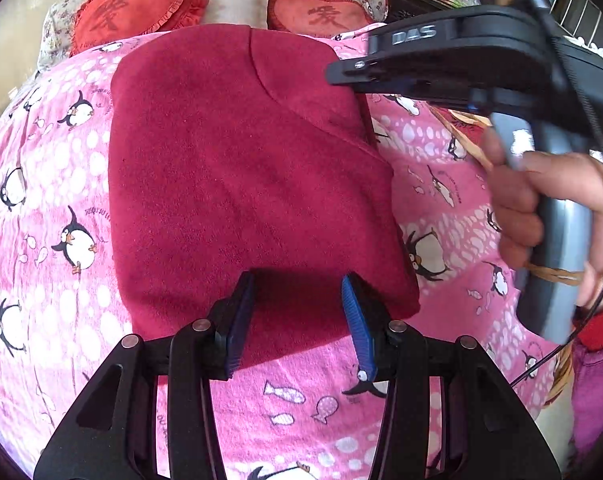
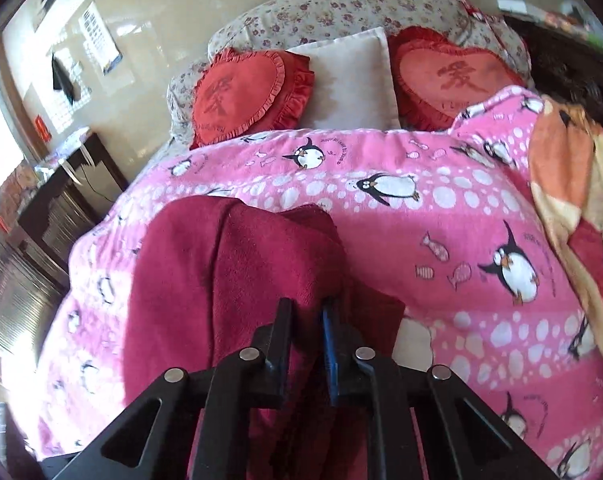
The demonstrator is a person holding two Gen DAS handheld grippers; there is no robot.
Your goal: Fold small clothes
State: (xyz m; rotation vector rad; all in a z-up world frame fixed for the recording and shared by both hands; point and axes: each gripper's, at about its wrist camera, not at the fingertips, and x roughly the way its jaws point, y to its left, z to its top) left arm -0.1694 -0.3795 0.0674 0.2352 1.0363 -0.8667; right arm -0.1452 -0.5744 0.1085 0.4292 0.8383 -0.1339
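Note:
A dark red fleece garment (image 1: 237, 168) lies folded on a pink penguin-print blanket (image 1: 49, 208). My left gripper (image 1: 299, 296) is open, its blue pads just above the garment's near edge, holding nothing. My right gripper (image 2: 307, 312) is shut on a fold of the red garment (image 2: 237, 264) and lifts that edge off the blanket (image 2: 441, 240). In the left wrist view the right gripper's black body (image 1: 461, 68) and the hand holding it hover over the garment's far right corner.
Two red heart-shaped cushions (image 2: 249, 96) (image 2: 457, 76) and a white pillow (image 2: 353, 76) lie at the head of the bed. An orange patterned blanket (image 2: 569, 184) lies at the right. A dark cabinet (image 2: 65, 196) stands left of the bed.

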